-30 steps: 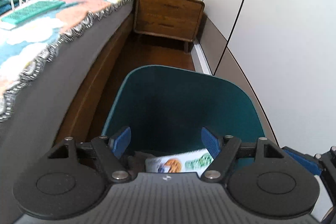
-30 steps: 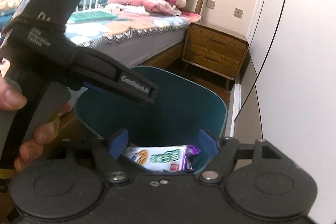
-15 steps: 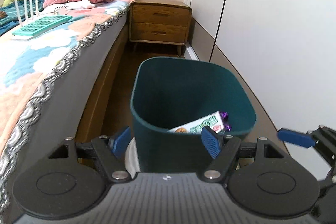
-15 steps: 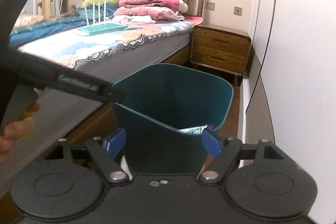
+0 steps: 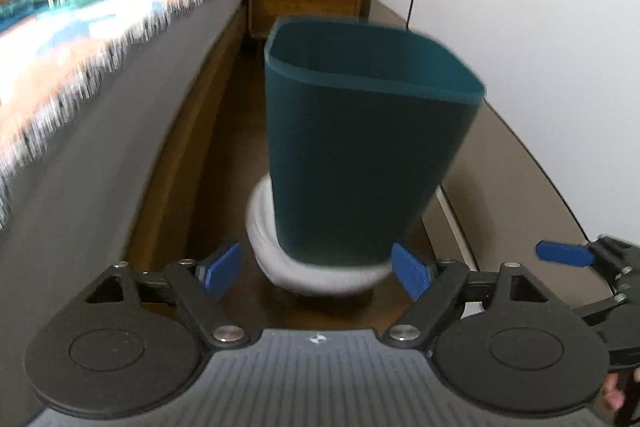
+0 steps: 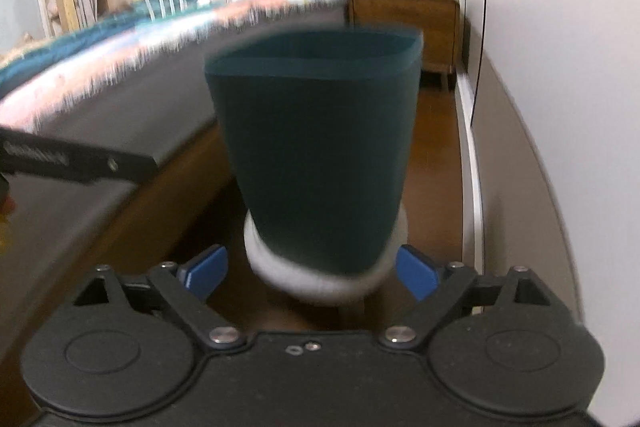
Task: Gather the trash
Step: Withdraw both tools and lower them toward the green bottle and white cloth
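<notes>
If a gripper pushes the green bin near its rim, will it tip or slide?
The green bin looks tall and narrows toward its base, so a high push would probably tip it. It sits on a white ring, which may make it wobble. It seems light plastic.

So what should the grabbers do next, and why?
Probably lower the right gripper toward the white thing at the foot of the teal bin. It looks like the only loose item near the bin, and both the right gripper and the left gripper are empty, jaws opening.
</notes>
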The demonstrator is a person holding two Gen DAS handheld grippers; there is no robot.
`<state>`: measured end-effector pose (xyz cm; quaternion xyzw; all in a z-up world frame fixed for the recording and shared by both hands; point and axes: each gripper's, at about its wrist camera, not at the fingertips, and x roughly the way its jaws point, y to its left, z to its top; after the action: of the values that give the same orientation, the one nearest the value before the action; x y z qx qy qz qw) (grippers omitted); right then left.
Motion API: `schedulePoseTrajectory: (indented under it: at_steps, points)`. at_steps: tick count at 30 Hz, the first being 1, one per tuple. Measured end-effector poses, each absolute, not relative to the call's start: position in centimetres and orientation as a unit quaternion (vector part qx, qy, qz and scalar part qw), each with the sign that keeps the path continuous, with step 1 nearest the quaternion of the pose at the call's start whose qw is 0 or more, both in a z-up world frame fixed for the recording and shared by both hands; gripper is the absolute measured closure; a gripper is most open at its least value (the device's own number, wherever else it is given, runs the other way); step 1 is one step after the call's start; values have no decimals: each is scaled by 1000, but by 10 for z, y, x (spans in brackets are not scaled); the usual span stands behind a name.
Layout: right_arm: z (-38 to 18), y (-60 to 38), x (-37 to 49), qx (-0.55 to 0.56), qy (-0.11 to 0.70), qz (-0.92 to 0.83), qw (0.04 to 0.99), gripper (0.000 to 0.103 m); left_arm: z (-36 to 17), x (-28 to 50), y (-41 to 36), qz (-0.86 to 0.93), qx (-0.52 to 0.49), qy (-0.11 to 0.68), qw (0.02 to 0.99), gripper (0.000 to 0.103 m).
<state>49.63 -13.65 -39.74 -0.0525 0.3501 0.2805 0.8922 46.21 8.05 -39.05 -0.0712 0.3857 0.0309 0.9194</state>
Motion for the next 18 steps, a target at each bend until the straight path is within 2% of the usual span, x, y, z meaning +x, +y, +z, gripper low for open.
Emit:
schedulePoseTrajectory:
  at_steps: [2, 6, 18]
  points:
    - [-420, -138, 492, -60, 366, 287, 883, 5, -408, 462, 80, 29, -81, 404, 911, 21]
    - [-464, -137, 487, -70, 405, 299, 861, 5, -446, 463, 76, 39, -95, 431, 897, 21]
    - [-593, -139, 487, -93, 523, 270, 803, 10, -593, 495, 58, 50, -76, 535, 840, 21]
